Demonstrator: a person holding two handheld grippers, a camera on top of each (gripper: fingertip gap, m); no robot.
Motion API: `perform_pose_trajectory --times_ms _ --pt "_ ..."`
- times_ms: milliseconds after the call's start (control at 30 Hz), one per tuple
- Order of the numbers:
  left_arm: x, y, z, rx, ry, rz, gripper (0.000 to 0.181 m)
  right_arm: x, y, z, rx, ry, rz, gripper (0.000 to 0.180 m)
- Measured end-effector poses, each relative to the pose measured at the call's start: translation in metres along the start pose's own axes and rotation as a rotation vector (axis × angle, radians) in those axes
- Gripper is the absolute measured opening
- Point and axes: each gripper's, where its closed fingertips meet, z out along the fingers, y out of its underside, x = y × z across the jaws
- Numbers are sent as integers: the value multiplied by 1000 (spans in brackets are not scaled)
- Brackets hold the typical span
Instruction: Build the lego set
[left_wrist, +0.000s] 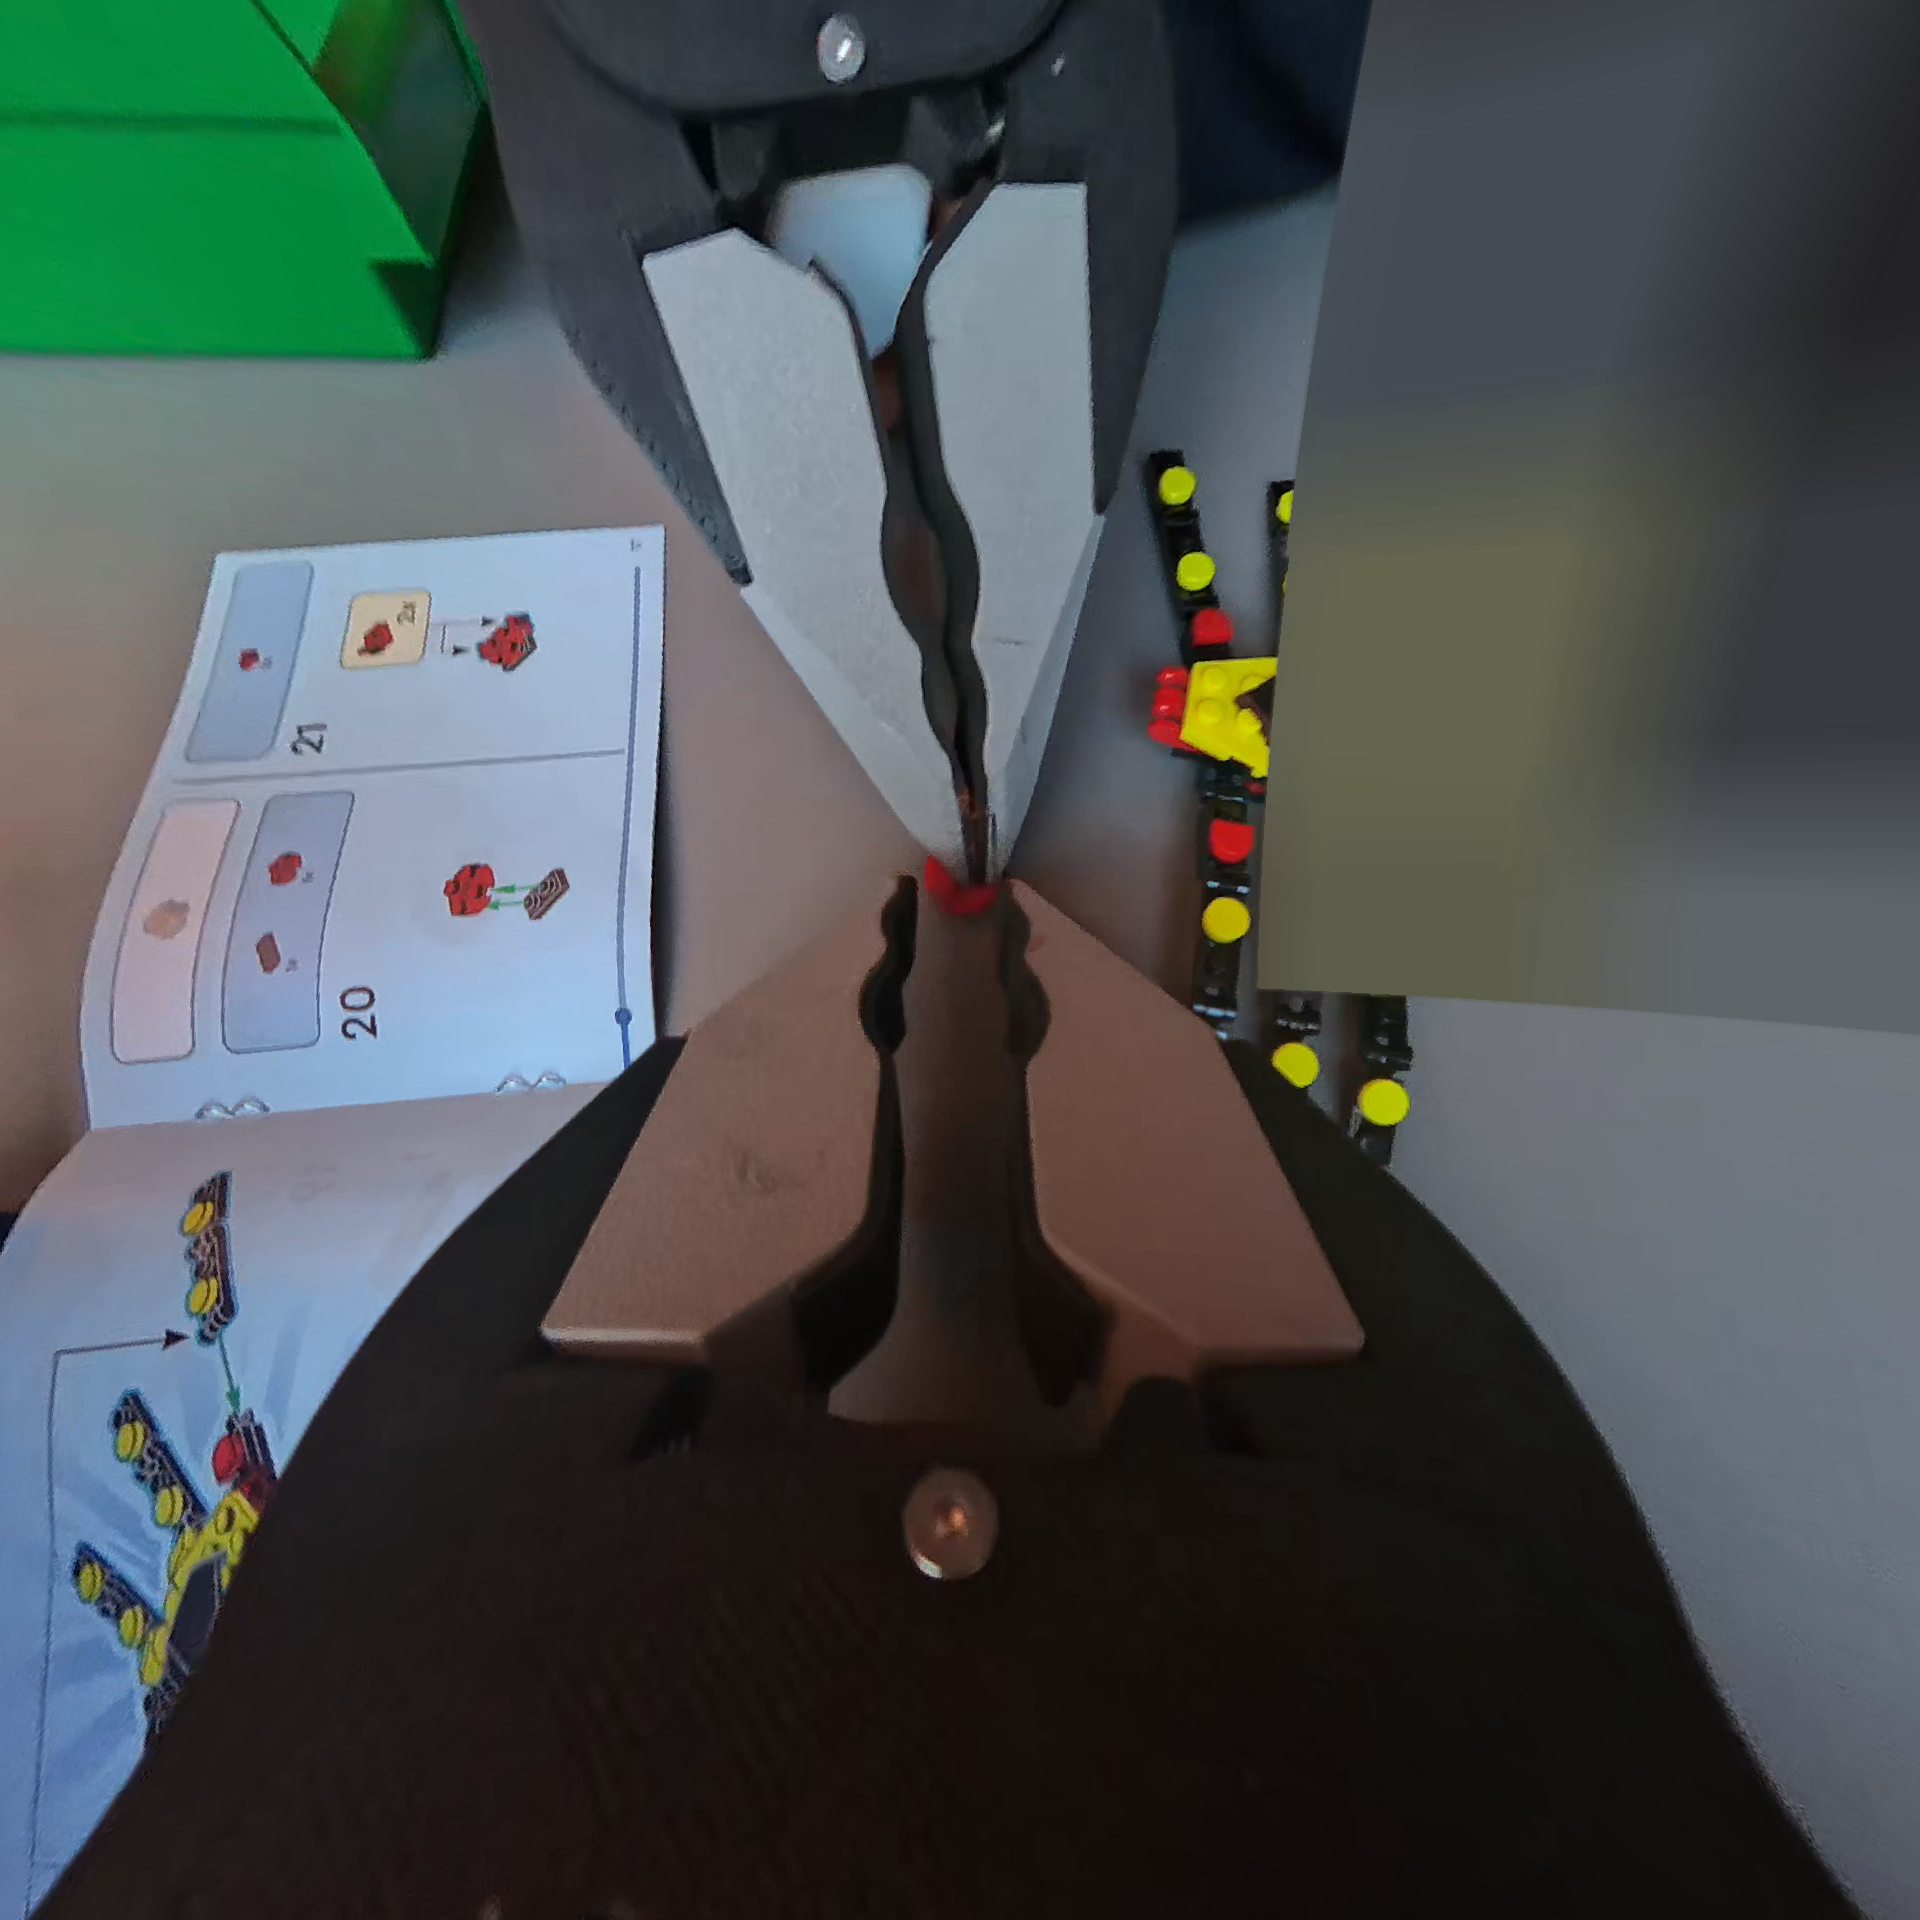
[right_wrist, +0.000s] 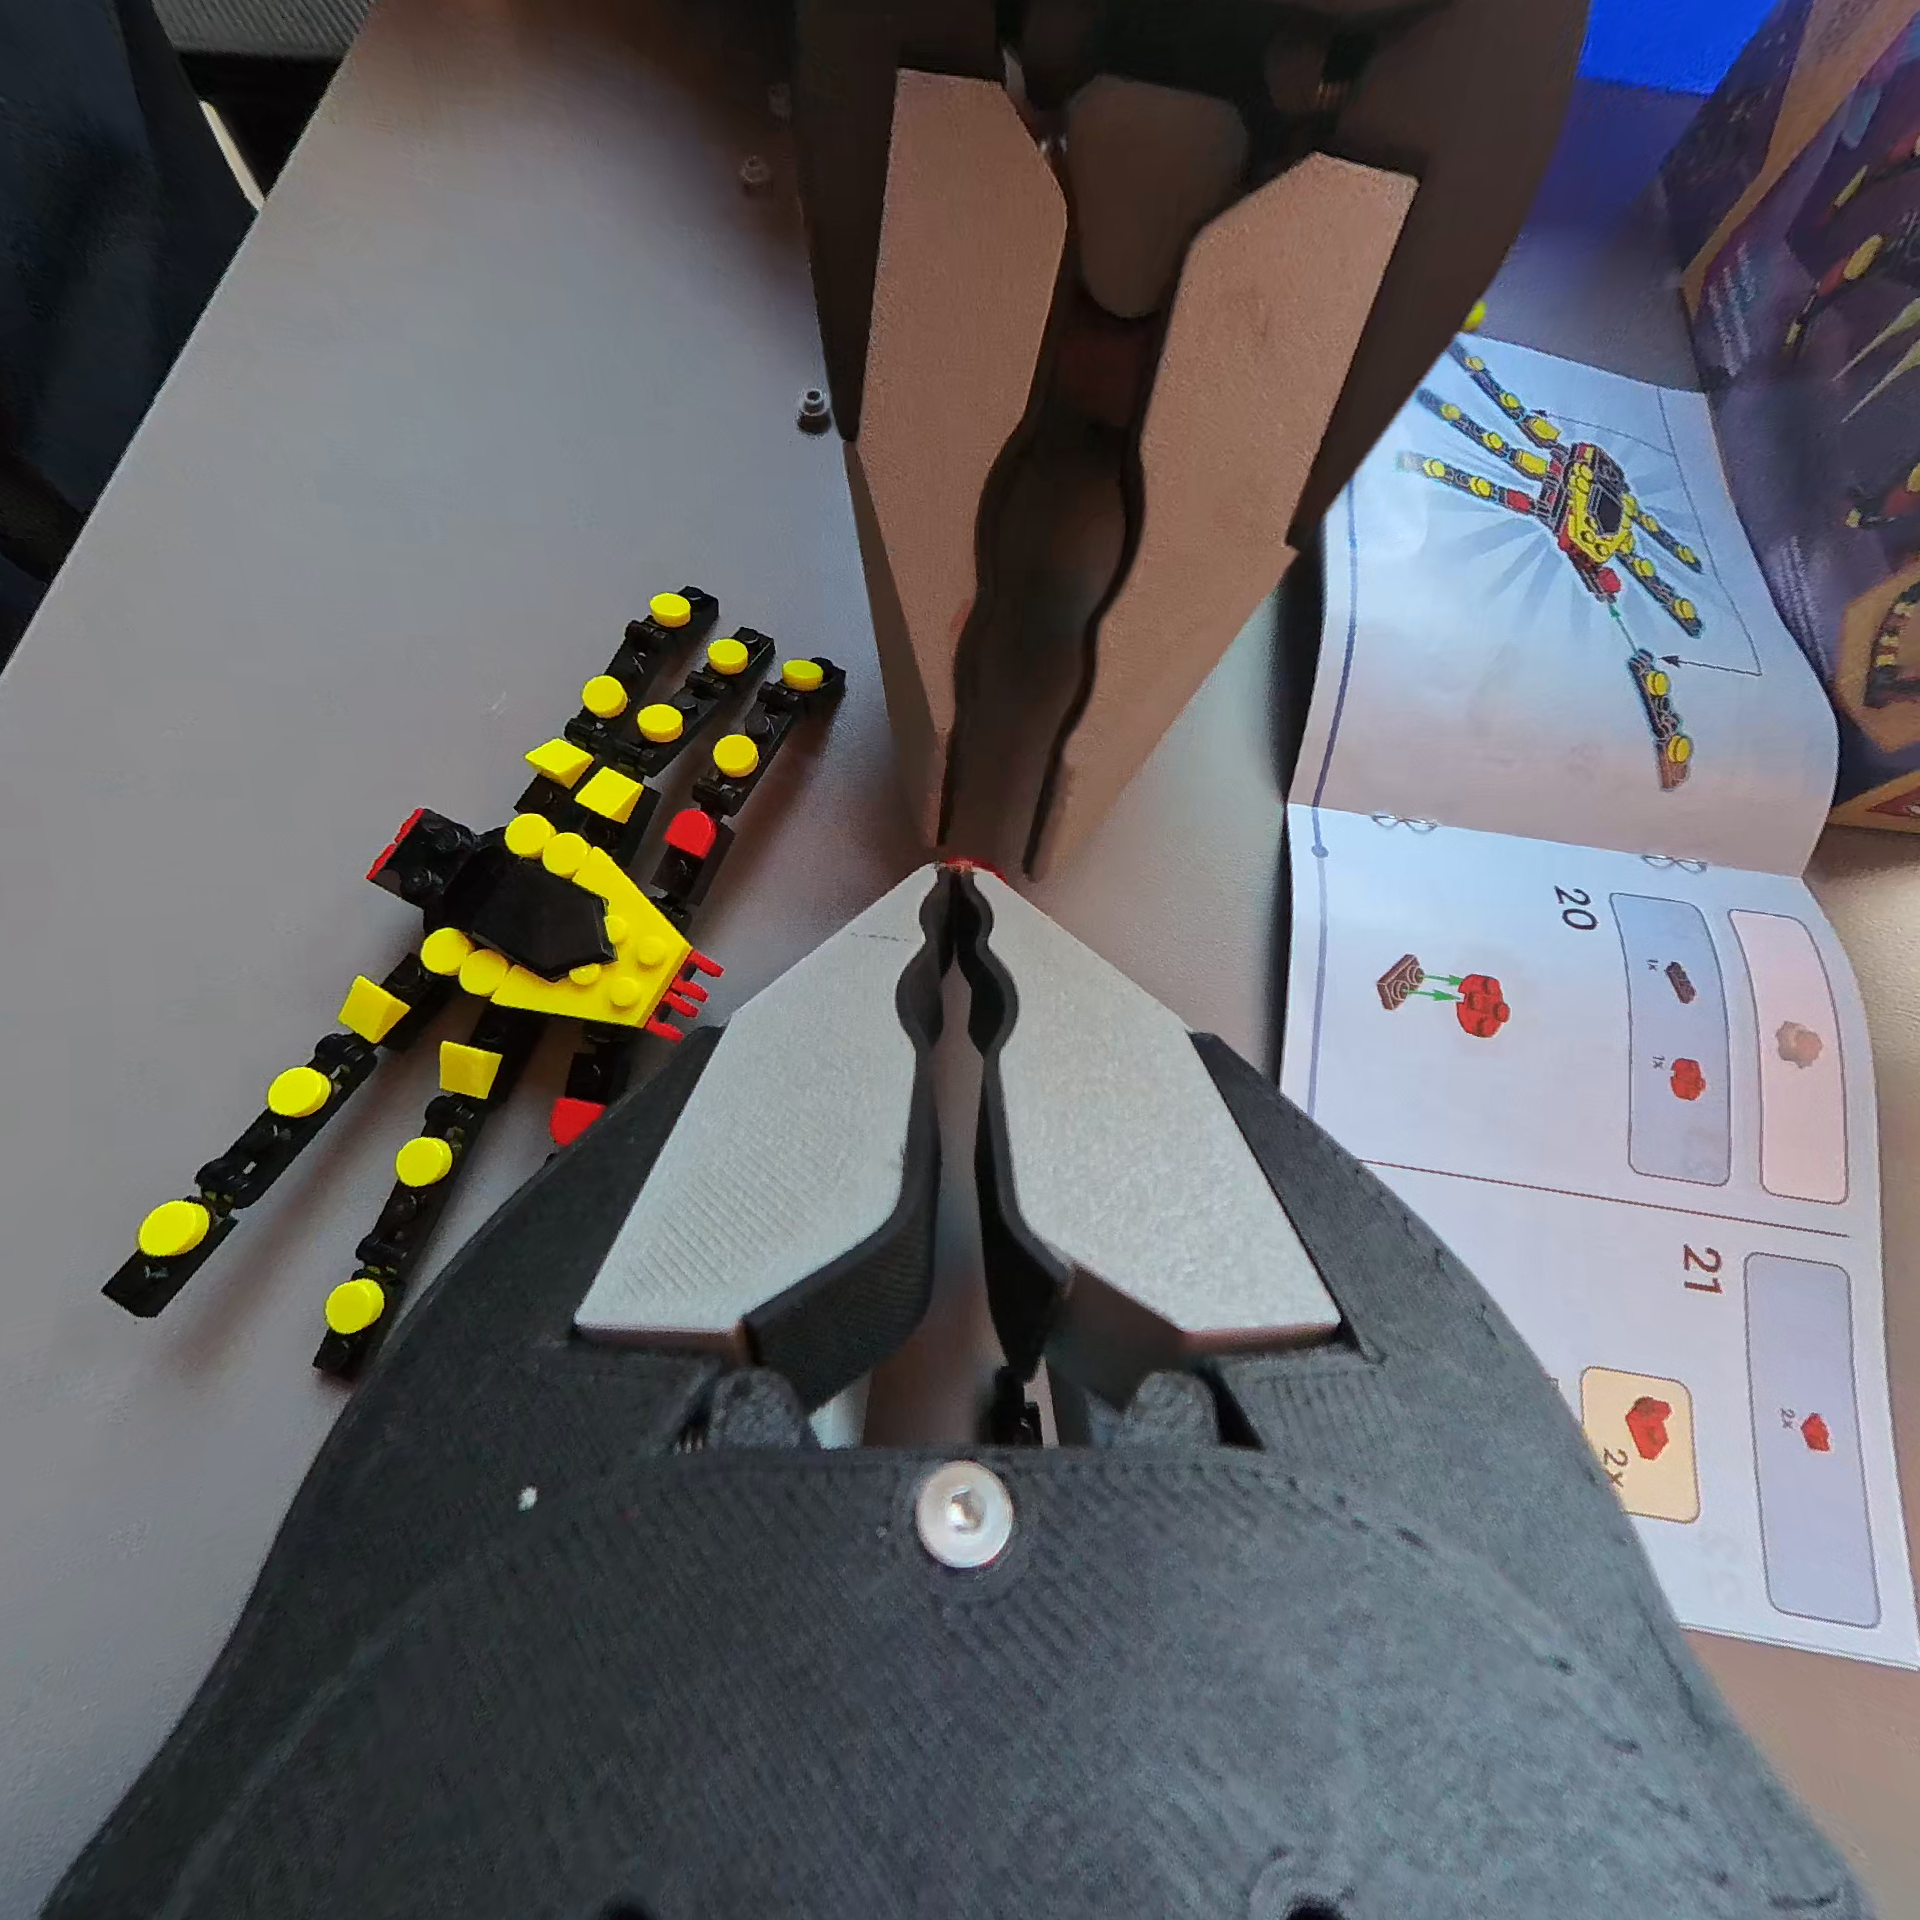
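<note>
My two grippers meet tip to tip above the grey table (right_wrist: 468, 416). My left gripper (left_wrist: 958, 906), with brown fingers, is shut on a small red round piece (left_wrist: 951, 885), which shows as a red sliver in the right wrist view (right_wrist: 968, 864). My right gripper (right_wrist: 951, 883), with grey fingers, is shut on a thin dark brown piece (left_wrist: 971, 816) that is mostly hidden between its pads. The brown piece touches the red one. The black and yellow spider model (right_wrist: 540, 935) lies flat on the table, left of my right gripper.
The open instruction booklet (right_wrist: 1558, 1039) lies on the table; in the left wrist view (left_wrist: 416, 831) it is to the left. A green box (left_wrist: 208, 177) stands at the far left there. The set's box (right_wrist: 1818, 416) stands behind the booklet. Two small dark studs (right_wrist: 816, 405) lie beyond the grippers. Less than 4 cm separates the two grippers' tips.
</note>
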Motion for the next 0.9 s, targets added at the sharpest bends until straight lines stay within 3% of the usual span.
perform_pose_trajectory --times_ms 267,733,900 --pt "-1 -1 2 -2 -10 12 0 0 0 0 4 -46 66 0" --pt "-3 1 2 -2 44 -172 0 0 -1 -3 33 -353 603 0" --pt "-4 1 2 0 43 -190 0 1 -1 -3 25 -396 617 0"
